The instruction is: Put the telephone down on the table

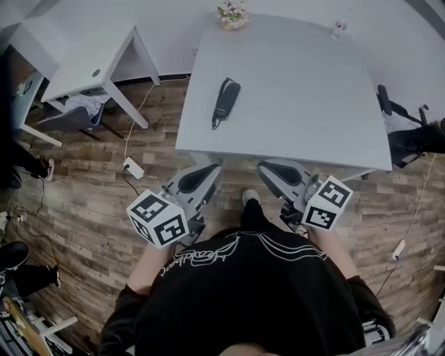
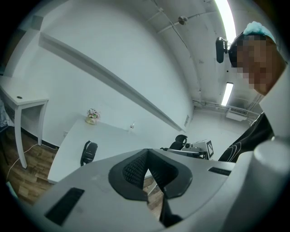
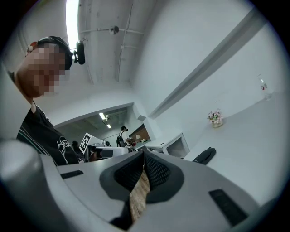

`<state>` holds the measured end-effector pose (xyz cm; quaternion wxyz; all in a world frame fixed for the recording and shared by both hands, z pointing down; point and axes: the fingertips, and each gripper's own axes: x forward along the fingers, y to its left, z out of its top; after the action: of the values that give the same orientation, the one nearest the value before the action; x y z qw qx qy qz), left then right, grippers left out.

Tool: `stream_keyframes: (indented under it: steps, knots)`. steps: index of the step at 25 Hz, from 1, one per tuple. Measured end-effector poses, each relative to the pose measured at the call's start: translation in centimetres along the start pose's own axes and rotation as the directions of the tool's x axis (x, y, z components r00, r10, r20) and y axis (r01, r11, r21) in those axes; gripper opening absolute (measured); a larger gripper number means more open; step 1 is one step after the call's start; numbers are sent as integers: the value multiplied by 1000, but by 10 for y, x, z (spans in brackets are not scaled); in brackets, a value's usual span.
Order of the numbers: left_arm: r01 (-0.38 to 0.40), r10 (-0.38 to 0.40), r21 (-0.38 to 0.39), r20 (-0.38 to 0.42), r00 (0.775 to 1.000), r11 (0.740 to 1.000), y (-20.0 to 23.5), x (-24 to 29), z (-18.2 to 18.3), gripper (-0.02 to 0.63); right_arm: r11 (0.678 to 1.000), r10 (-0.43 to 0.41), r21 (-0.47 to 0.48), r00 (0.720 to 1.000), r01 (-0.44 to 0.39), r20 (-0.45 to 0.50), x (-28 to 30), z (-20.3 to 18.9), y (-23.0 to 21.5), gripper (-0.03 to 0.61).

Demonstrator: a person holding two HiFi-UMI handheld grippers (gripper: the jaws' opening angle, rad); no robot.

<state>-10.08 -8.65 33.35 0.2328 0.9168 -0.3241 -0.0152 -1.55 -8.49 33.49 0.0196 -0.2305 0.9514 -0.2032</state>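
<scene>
The black telephone lies flat on the left part of the white table, its cord looped at its near end. It also shows in the left gripper view as the telephone and in the right gripper view as the telephone. Both grippers hang in front of the table's near edge, over the wooden floor, well short of the telephone. My left gripper is shut with its pads together and nothing between them. My right gripper is likewise shut and empty.
A small flower pot and a glass stand at the table's far edge. A second white desk stands at the left, with a cable and power strip on the floor. A black chair is at the right.
</scene>
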Motion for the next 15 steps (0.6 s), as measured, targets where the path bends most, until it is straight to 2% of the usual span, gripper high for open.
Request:
stream_keyframes:
  steps: [8, 15]
  knots:
    - [31, -31, 4, 4, 1000, 1000, -11, -12, -7, 6, 1000, -9, -22, 1000, 9, -6, -4, -7, 19, 38]
    - [41, -41, -11, 7, 999, 999, -9, -10, -7, 6, 1000, -17, -12, 999, 16, -38, -1, -11, 17, 38]
